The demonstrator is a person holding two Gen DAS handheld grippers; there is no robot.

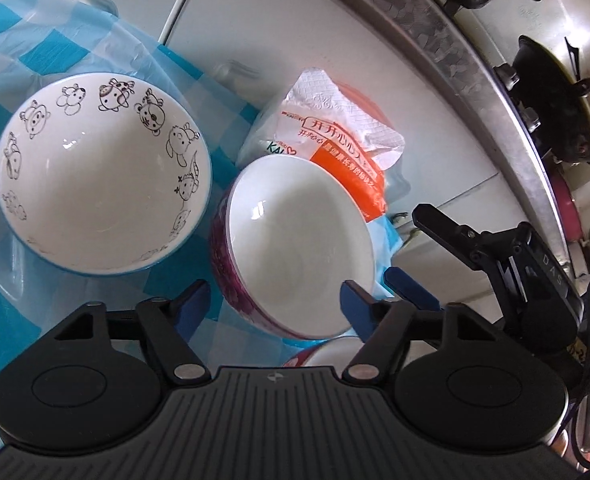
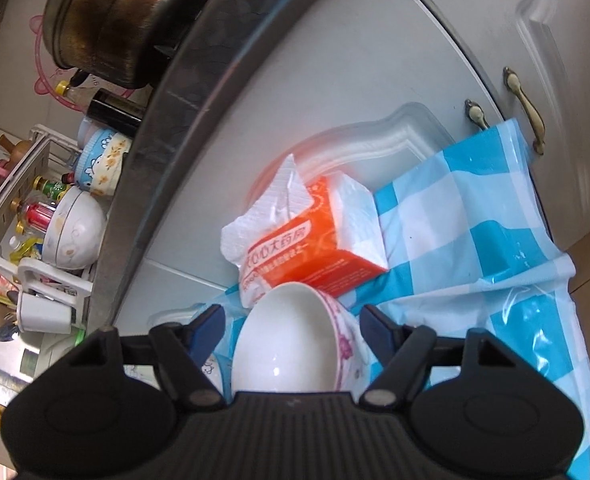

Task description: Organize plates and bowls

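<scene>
A large white bowl [image 1: 99, 172] with cartoon animals inside its rim sits on the checked cloth at the left. Beside it a white bowl with purple flowers outside [image 1: 299, 248] lies tilted. My left gripper [image 1: 274, 304] stands open over its near side, and the right fingertip [image 1: 355, 304] overlaps the rim. The right gripper [image 1: 415, 250] reaches in from the right. In the right wrist view a tilted white bowl with pink flowers [image 2: 291, 340] lies between the jaws of my right gripper [image 2: 295, 322]. Cloth shows between the left fingertip [image 2: 211, 326] and the rim.
An orange-and-white tissue pack [image 1: 335, 140] [image 2: 315, 240] lies just beyond the bowls. A red-rimmed bowl [image 1: 323, 354] peeks out under the flowered one. White cabinet doors with brass handles [image 2: 525, 112] stand behind, under a steel counter edge [image 2: 167, 140] bearing a pot [image 2: 127, 20] and a crowded rack [image 2: 71, 236].
</scene>
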